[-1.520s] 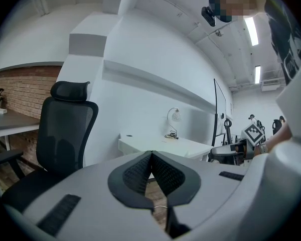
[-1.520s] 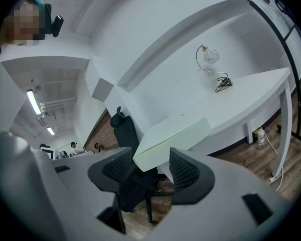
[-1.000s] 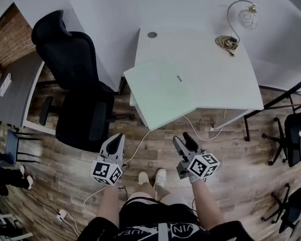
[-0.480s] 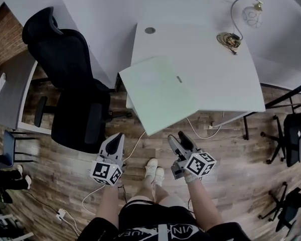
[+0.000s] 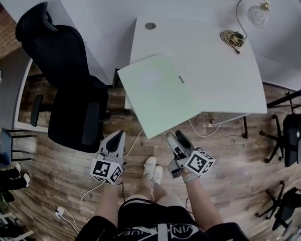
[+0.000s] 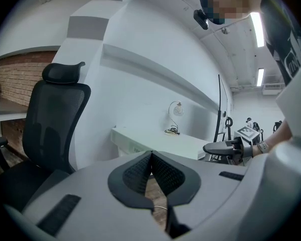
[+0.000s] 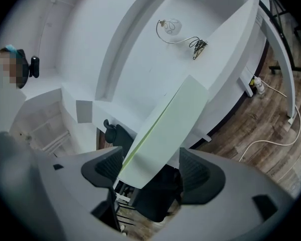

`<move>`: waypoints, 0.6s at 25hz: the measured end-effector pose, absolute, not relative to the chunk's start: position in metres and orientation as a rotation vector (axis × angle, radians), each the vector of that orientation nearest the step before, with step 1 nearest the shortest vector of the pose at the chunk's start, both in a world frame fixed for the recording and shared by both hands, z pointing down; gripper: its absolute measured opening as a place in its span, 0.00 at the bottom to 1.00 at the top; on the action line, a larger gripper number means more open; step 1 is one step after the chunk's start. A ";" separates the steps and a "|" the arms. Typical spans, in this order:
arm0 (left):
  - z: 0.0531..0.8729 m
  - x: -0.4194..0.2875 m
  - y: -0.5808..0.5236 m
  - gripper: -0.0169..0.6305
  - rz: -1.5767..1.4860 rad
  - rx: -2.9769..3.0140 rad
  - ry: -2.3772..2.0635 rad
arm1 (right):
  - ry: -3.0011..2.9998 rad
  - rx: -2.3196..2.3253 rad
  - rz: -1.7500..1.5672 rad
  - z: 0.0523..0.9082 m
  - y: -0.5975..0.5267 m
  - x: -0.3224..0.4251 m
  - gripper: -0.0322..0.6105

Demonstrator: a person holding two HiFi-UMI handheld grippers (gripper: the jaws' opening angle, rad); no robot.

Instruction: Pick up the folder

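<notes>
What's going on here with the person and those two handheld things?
A person stands at a white desk holding tongs in each hand. A pale green folder lies on the desk, one corner hanging over the near edge. The right tongs are opening, aimed at that corner but not gripping it. The left tongs are shut and empty.

Pale green on the folder (image 5: 158, 94), white on the desk (image 5: 215, 69), black on the chair (image 5: 72, 94), brown wood planks across the floor (image 5: 241, 174), reddish brick on the wall (image 6: 15, 79).
</notes>
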State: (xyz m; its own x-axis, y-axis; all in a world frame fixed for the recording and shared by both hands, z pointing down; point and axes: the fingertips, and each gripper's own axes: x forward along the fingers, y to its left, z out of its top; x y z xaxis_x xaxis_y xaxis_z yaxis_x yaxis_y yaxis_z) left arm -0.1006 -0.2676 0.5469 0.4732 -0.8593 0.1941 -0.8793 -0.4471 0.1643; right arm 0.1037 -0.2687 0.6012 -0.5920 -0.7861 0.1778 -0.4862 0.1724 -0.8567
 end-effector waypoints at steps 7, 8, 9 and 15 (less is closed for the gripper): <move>0.554 -0.100 -0.278 0.05 0.125 2.488 -1.471 | 2.093 -1.129 -1.400 0.599 -0.284 0.088 0.56; 0.555 -0.099 -0.279 0.05 0.128 2.489 -1.468 | 2.085 -1.112 -1.398 0.597 -0.287 0.087 0.57; 0.555 -0.098 -0.281 0.05 0.133 2.489 -1.467 | 2.075 -1.098 -1.400 0.597 -0.289 0.086 0.57; 0.560 -0.098 -0.287 0.05 0.139 2.489 -1.458 | 2.015 -1.034 -1.396 0.593 -0.300 0.083 0.57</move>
State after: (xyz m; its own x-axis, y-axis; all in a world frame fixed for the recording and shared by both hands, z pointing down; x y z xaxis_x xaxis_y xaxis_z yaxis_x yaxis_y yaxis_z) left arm -0.0979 -0.2866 0.5595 0.4939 -0.8442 0.2085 -0.8684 -0.4665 0.1684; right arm 0.0834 -0.2998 0.5931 -0.6014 -0.7982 0.0345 -0.3128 0.1955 -0.9295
